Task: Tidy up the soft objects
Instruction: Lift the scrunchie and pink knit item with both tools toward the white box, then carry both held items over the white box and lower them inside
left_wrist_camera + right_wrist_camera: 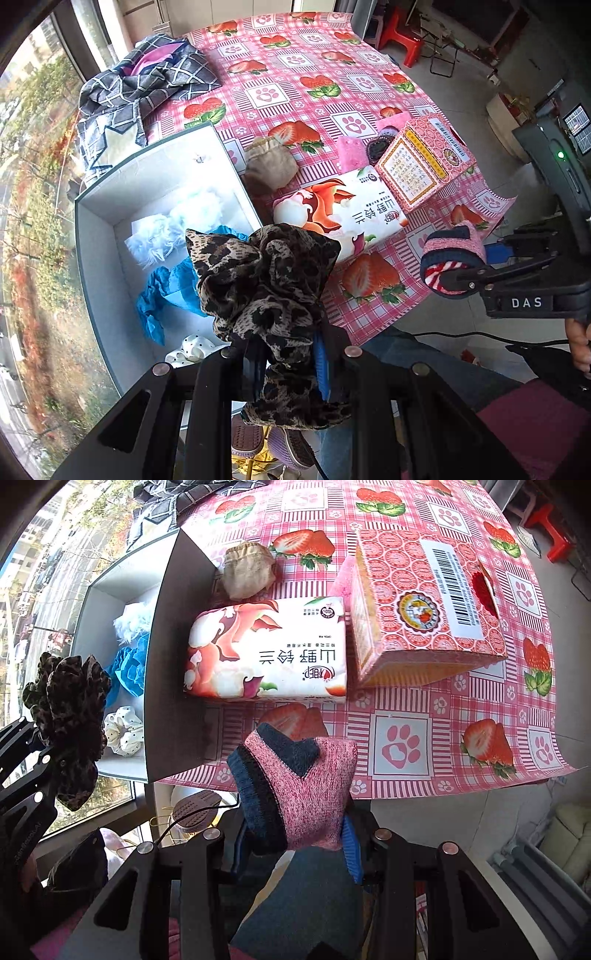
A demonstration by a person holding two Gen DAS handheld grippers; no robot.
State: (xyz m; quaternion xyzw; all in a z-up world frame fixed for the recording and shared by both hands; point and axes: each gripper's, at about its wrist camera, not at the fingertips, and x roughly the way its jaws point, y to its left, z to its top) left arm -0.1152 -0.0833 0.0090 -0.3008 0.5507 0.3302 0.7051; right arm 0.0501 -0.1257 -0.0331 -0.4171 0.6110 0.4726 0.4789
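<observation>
My left gripper (284,354) is shut on a leopard-print scrunchie (264,280) and holds it over the near corner of the white box (96,251); it also shows in the right wrist view (64,716). My right gripper (295,834) is shut on a pink and navy knitted sock (299,779), held above the table's front edge; the sock shows in the left wrist view (452,256). In the box lie a blue cloth (166,291), a white fluffy piece (173,225) and a white dotted scrunchie (123,731). A beige pouch (269,166) lies on the table.
A tissue pack (269,657) and a pink carton (424,605) stand on the strawberry tablecloth (402,746) beside the box. A pink sponge (351,153) and a checked cloth (136,88) lie farther back. A window is at the left; red stools stand at the far right.
</observation>
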